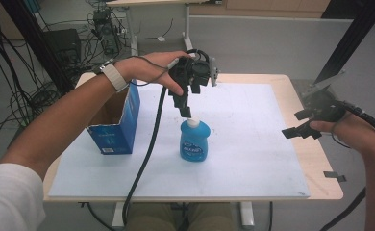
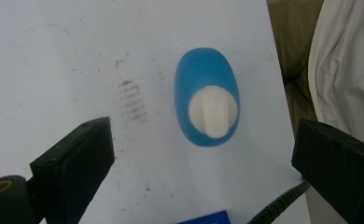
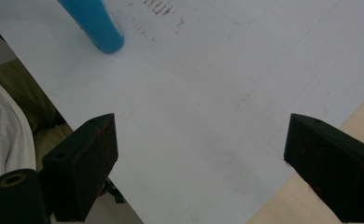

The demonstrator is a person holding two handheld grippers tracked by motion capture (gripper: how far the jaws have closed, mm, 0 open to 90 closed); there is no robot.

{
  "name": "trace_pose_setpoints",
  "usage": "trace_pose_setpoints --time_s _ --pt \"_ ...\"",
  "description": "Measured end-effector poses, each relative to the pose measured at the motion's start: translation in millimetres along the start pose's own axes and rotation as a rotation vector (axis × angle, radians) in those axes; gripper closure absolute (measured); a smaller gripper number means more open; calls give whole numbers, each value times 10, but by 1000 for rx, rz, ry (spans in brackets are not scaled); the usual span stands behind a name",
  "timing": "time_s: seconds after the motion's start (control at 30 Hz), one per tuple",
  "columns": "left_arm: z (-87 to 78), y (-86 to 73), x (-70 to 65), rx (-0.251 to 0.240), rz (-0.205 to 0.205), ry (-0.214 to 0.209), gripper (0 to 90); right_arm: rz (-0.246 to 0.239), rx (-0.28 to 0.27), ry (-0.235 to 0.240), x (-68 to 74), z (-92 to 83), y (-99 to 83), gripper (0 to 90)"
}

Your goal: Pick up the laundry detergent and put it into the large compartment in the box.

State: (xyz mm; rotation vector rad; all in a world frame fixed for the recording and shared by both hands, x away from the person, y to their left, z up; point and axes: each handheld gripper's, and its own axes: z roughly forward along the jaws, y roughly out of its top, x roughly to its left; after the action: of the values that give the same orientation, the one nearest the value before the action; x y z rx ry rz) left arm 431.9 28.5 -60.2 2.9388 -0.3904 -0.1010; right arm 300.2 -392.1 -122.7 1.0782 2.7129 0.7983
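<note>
Bottle (image 1: 194,140): blue, white cap (image 1: 193,122), standing upright on white board (image 1: 253,159), just right of open blue carton (image 1: 114,126). Left gripper (image 1: 189,113) hanging directly over cap, pointing straight down, tips just above cap in high view — touching or not, cannot tell. Jaws spread wide in left gripper view, nothing between them; bottle (image 2: 207,97) seen end-on, cap (image 2: 213,112) slightly off centre of the gap, nearer the right-hand jaw. Long axis vertical, so in line with the approach; oval body's long side running up-down in that view, across the jaw gap's closing line, meaning narrow width presented to the jaws. Judgement: straight descent plus small sideways trim, then close on neck or shoulders. Right gripper (image 1: 297,126) well off to the right of bottle, near board edge, also spread and empty; bottle base (image 3: 96,28) far off at top-left of right gripper view. Left clearly nearer.
</note>
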Motion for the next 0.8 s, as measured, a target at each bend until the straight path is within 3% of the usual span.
trace_pose_setpoints --time_s 0.8 --pt "212 10 -35 -8 2 -2 66 0 1 5 -5 29 -2 98"
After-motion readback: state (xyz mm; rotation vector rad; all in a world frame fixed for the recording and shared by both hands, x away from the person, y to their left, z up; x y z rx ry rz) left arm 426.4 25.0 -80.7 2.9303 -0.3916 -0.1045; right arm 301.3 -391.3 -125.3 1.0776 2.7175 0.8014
